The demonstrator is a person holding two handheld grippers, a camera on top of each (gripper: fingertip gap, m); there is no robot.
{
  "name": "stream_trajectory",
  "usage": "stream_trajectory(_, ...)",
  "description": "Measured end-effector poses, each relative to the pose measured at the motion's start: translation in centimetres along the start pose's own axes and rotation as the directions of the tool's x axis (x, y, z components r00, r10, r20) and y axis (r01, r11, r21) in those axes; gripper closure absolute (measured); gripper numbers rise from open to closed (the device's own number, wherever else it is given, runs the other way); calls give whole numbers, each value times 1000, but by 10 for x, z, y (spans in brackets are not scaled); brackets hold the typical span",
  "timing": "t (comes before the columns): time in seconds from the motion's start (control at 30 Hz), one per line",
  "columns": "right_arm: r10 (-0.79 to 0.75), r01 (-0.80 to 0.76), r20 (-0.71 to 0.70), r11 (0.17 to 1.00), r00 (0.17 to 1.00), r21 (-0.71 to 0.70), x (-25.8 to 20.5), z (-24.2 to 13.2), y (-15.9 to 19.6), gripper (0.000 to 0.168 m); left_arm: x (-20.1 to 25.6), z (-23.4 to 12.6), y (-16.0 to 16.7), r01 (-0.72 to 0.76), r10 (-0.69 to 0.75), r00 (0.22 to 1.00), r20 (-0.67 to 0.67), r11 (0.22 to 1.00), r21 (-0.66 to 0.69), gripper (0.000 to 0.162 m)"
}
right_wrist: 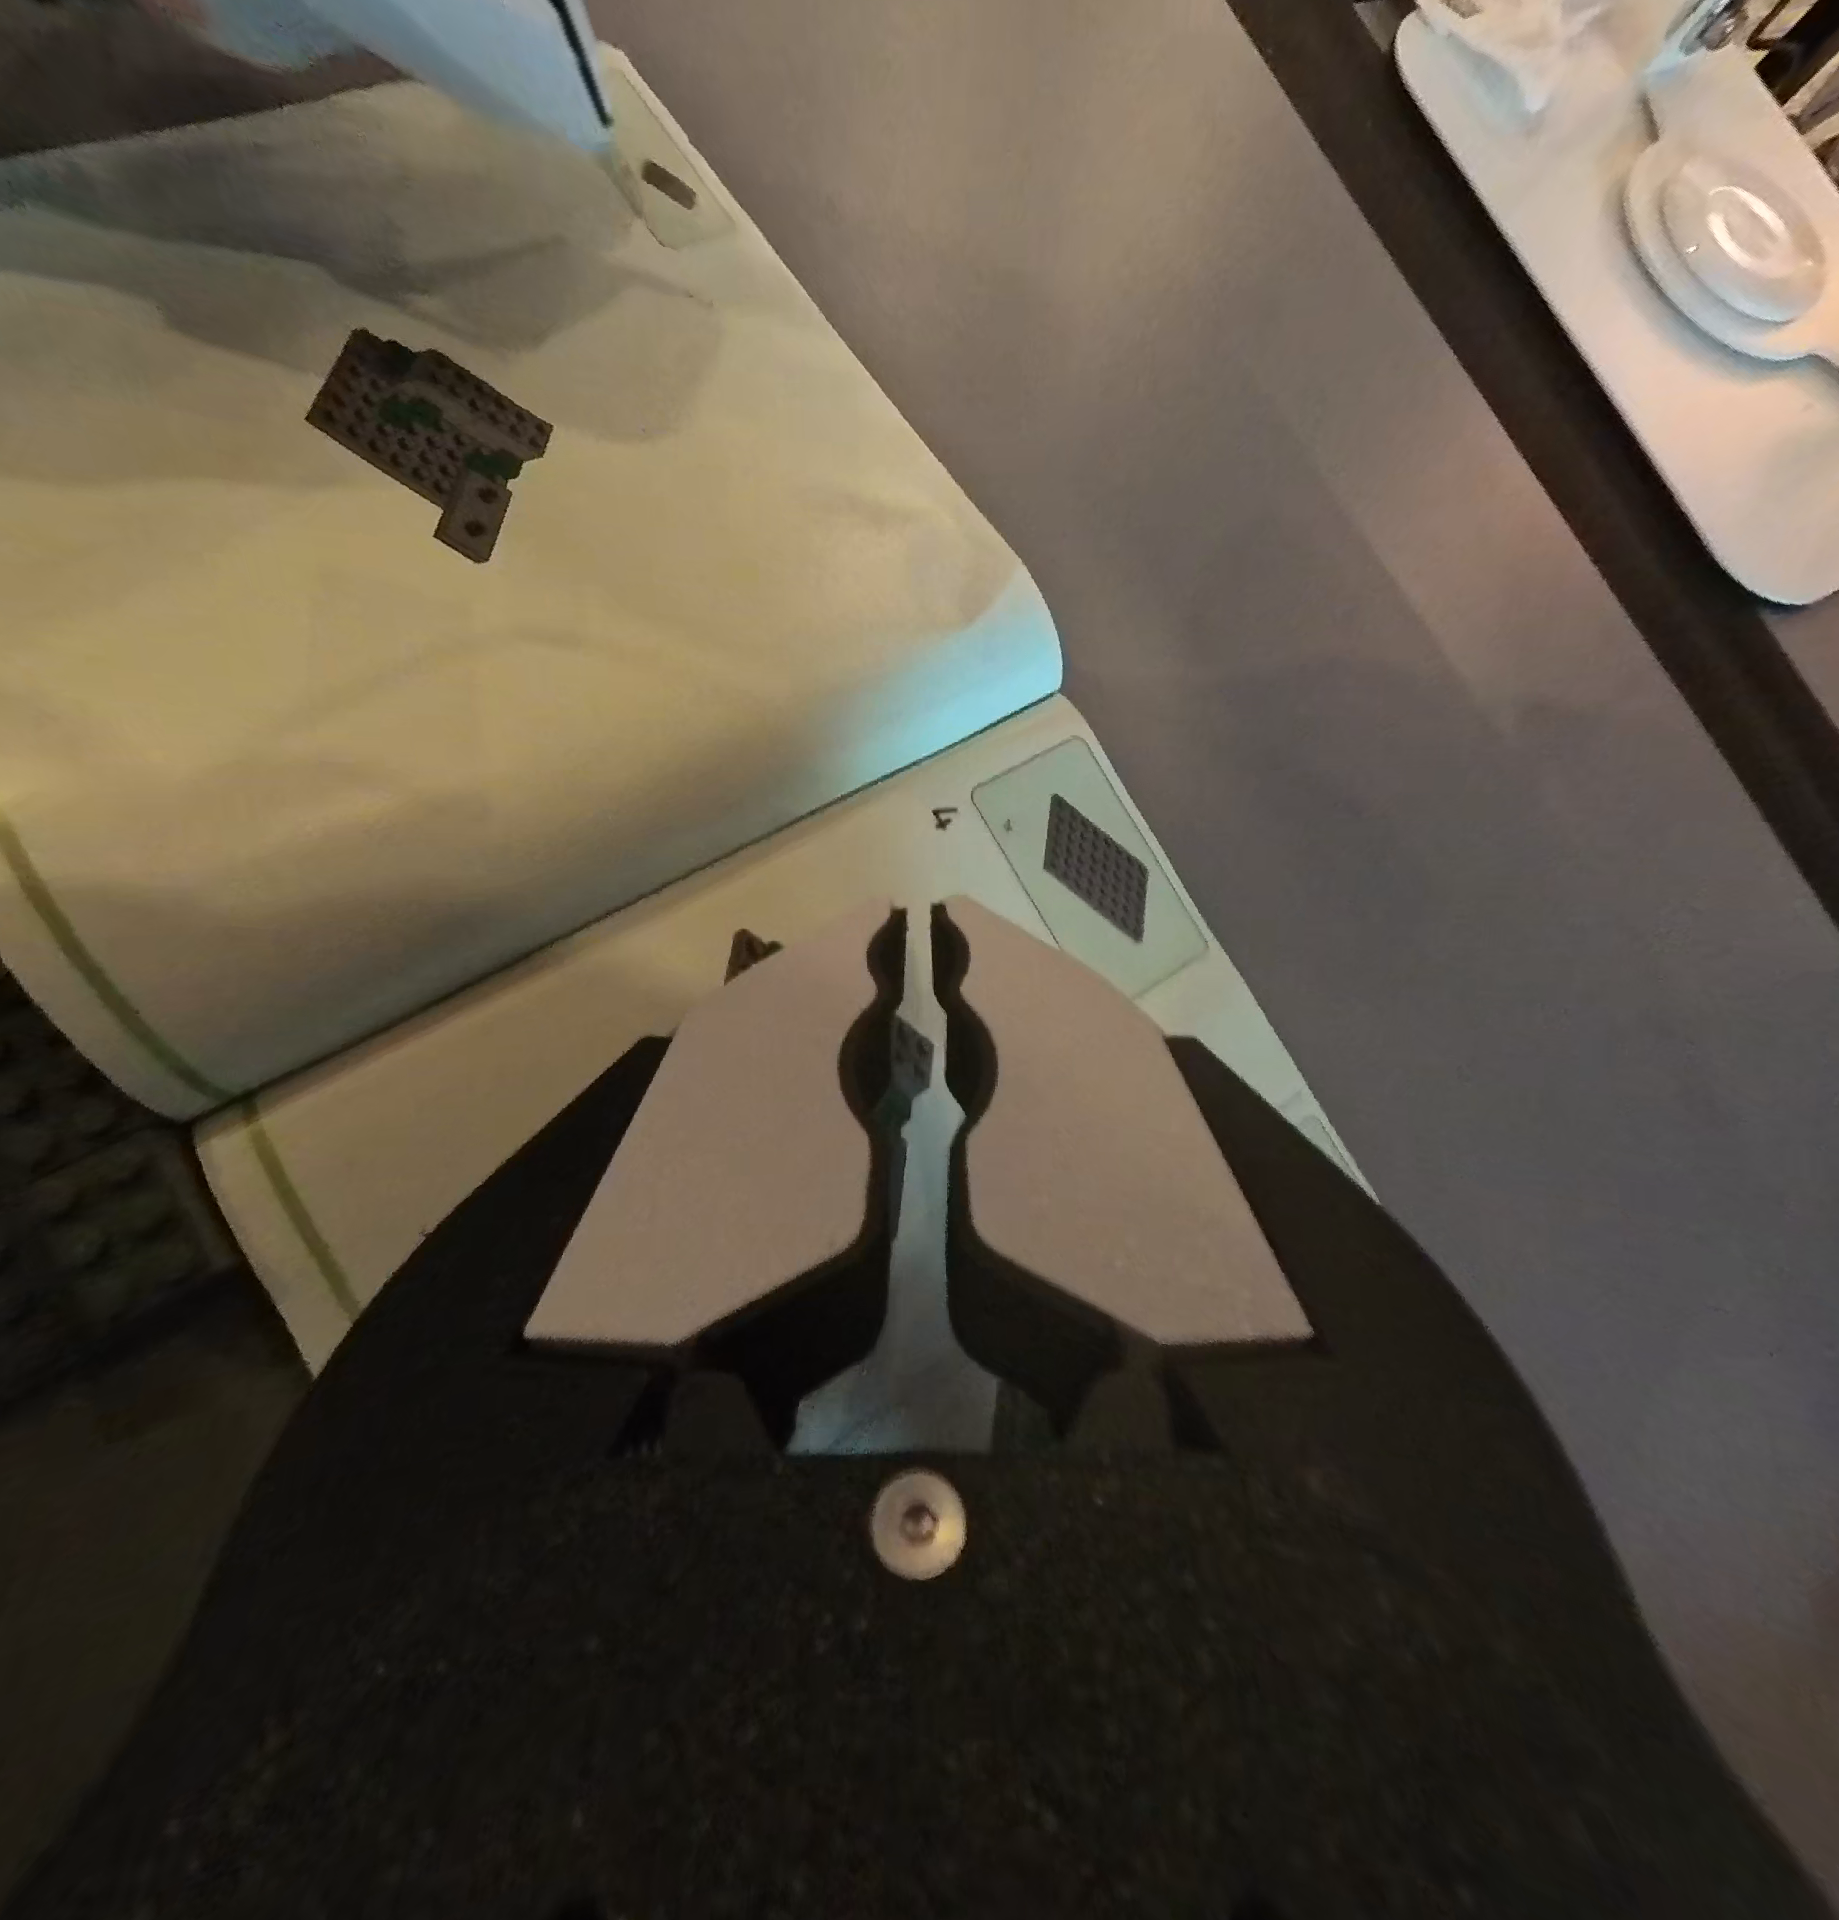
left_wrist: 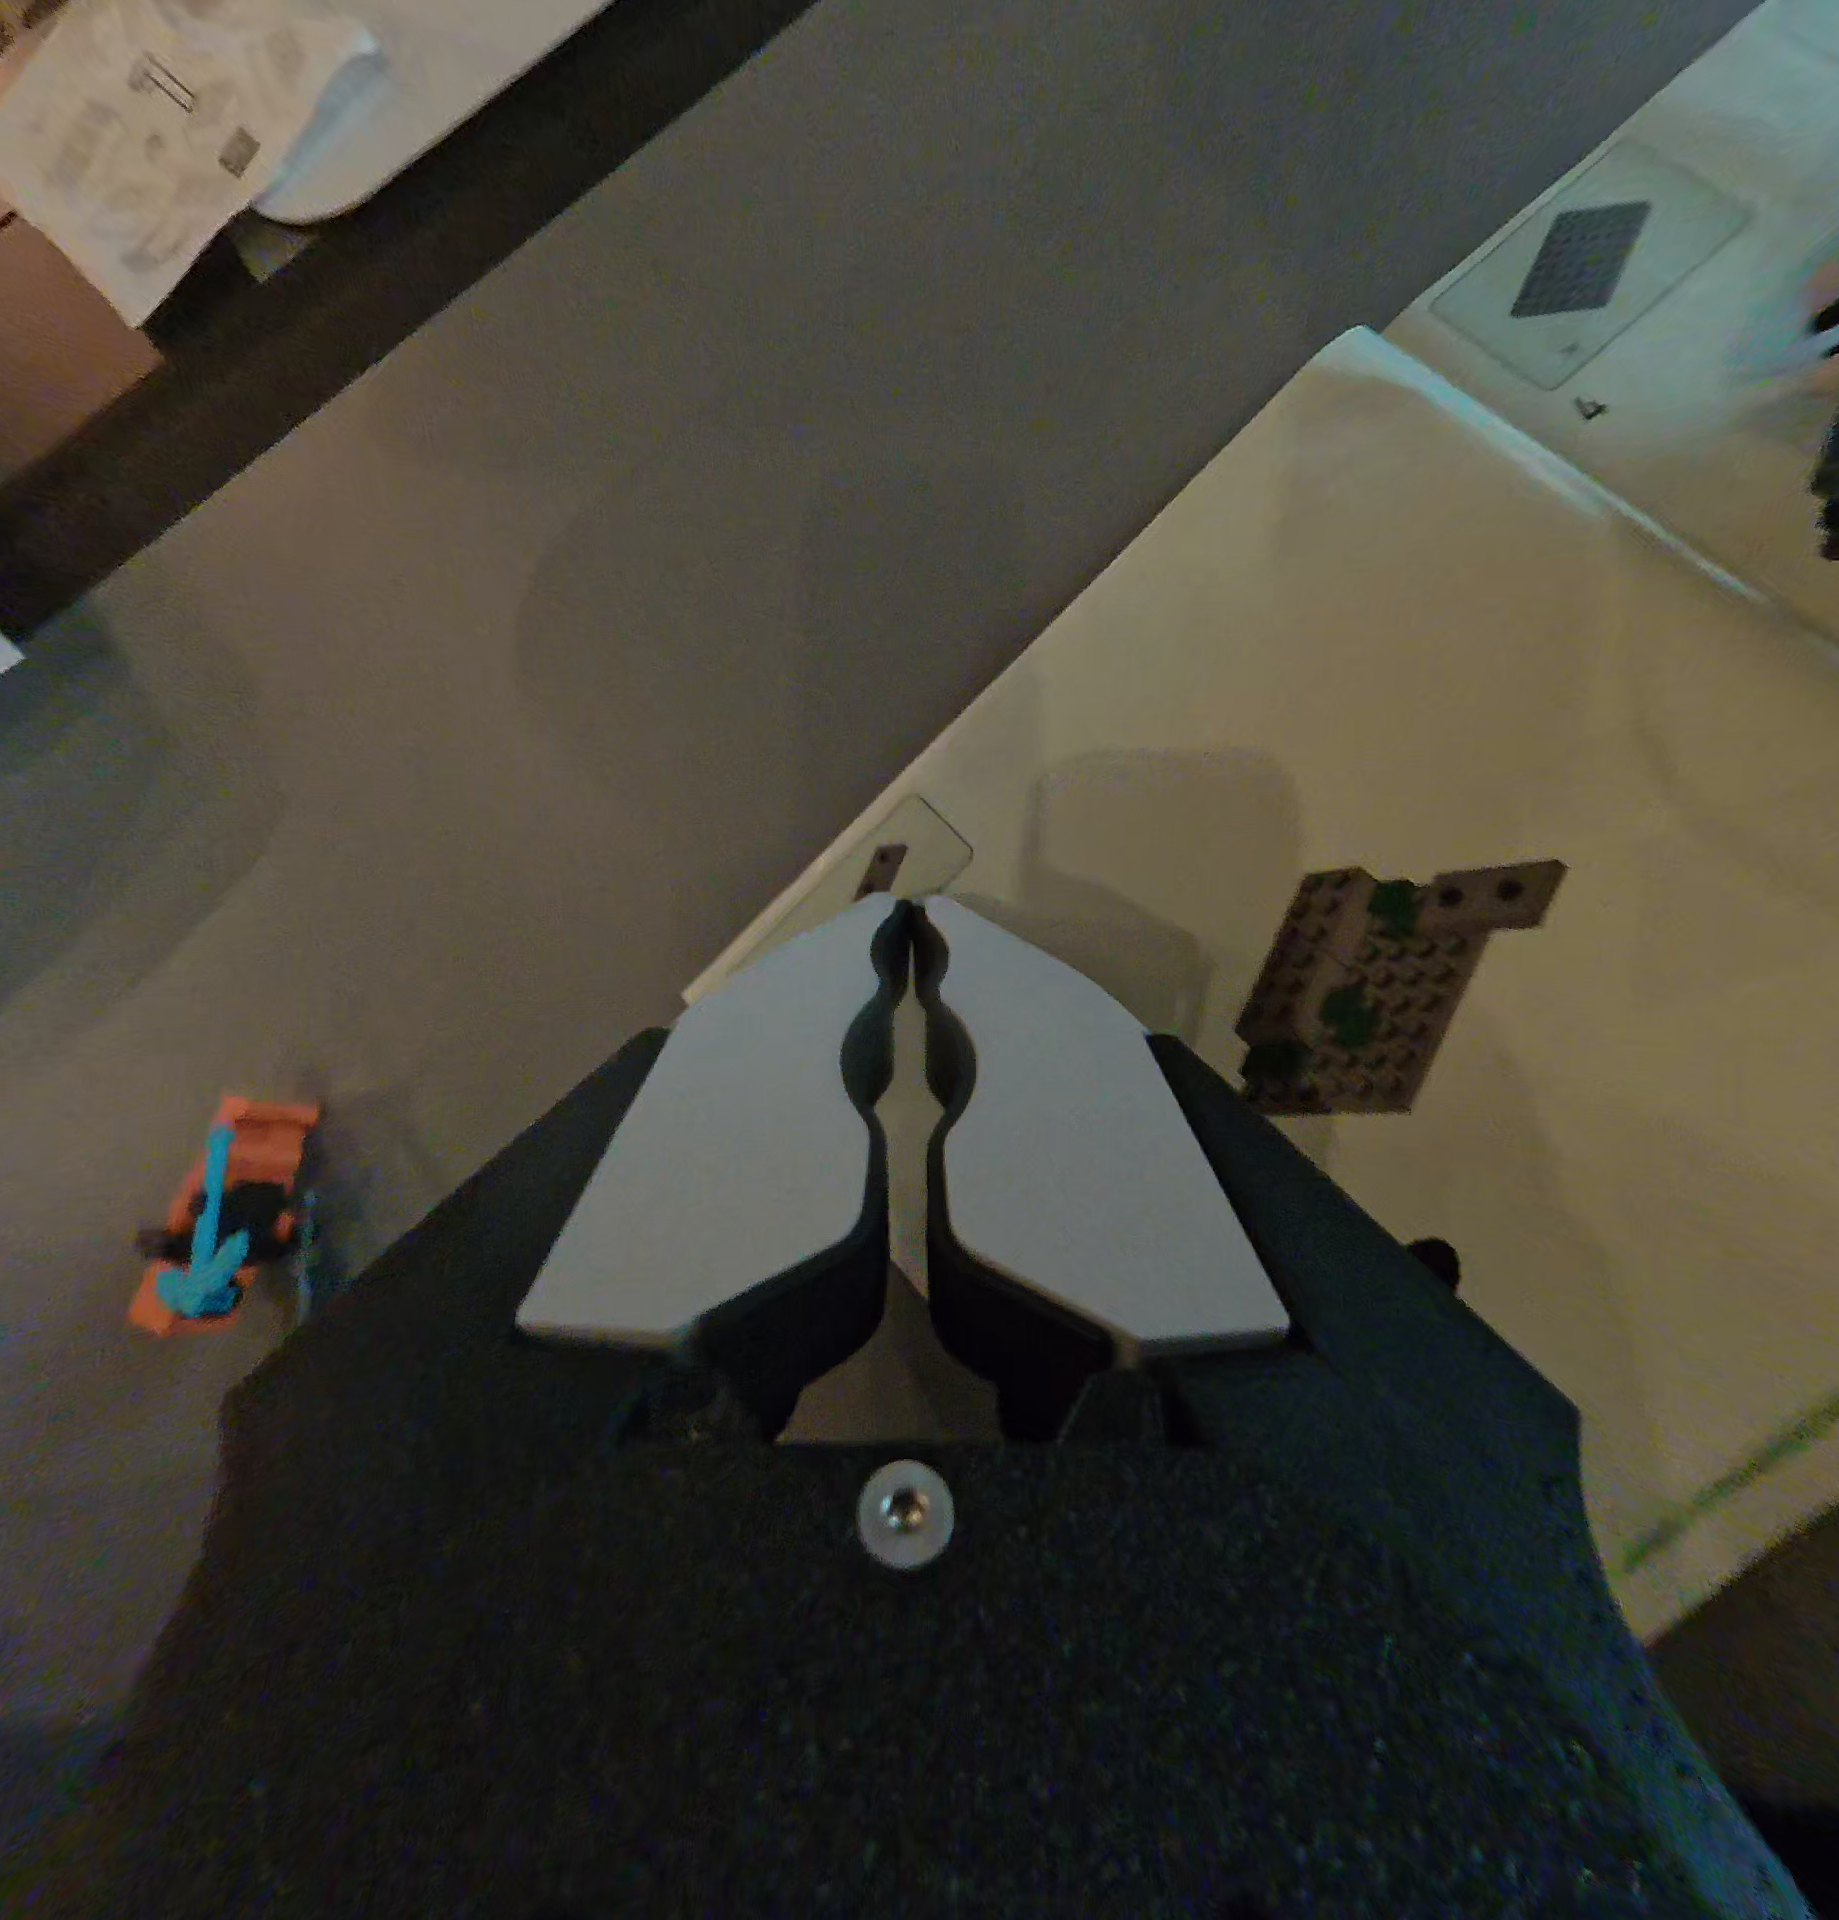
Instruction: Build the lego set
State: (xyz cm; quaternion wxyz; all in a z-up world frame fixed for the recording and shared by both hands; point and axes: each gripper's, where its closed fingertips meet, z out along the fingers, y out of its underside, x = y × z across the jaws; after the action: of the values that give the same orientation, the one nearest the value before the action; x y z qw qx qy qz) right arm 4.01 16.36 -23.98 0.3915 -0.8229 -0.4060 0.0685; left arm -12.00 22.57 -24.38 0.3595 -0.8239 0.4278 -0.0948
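The left claw [left_wrist: 910,920] had its two tips pressed together with nothing between them, hanging above the near corner of the open instruction booklet [left_wrist: 1466,790]. To its right on the booklet page sat a printed picture of a grey studded build with green bits [left_wrist: 1362,997]; whether it was print or a real model could not be told for certain. To the left, on the grey surface [left_wrist: 582,520], lay a small orange and blue lego model [left_wrist: 229,1216], well apart from the booklet. At the far left a loose printed sheet [left_wrist: 156,135] lay over a white tray [left_wrist: 343,135].

The right claw [right_wrist: 917,914] stood with a narrow gap between its tips, and through the gap farther back a small dark grey studded piece [right_wrist: 913,1049] showed; whether the pads gripped it or it was part of the page beneath could not be told. Just beyond the tips, the booklet [right_wrist: 479,675] carried a boxed drawing of a square grey plate [right_wrist: 1097,868] with a step mark beside it. At the near left edge lay a dark studded baseplate [right_wrist: 53,1195], blurred. At the far right a white tray [right_wrist: 1580,343] held a round white dish [right_wrist: 1725,244].
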Motion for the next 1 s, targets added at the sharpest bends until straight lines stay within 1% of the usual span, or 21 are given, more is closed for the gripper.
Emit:
stream_trajectory(0.13, 16, -16, -17, 1000, 1000, -2, 2, -7, 5, 164, 0, 5, 1, -8, 8, 1000, -3, 1000, -15, 162)
stream_trajectory(0.23, 37, -37, -35, 999, 999, -8, 5, -15, 13, 164, 5, -2, 2, -4, 4, 1000, -19, 1000, -13, 162)
stream_trajectory(0.43, 102, -102, -74, 995, 992, -1, 9, -36, 28, 164, 35, -28, -2, 1, 2, 997, -72, 999, 32, 162)
stream_trajectory(0.7, 154, -153, -100, 988, 983, 18, 5, -54, 44, 165, 63, -32, -1, -7, 10, 996, -91, 999, 33, 162)
stream_trajectory(0.83, 178, -175, -96, 984, 979, 35, -1, -60, 48, 165, 75, -33, 2, 10, -7, 996, -93, 999, 31, 162)
stream_trajectory(0.93, 169, -167, -61, 985, 984, 40, -10, -62, 50, 164, 79, -35, 7, 20, -18, 996, -91, 1000, 24, 162)
stream_trajectory(1.0, 125, -125, -14, 992, 992, 10, -20, -61, 54, 157, 81, -38, 10, 21, -19, 996, -91, 1000, 23, 162)
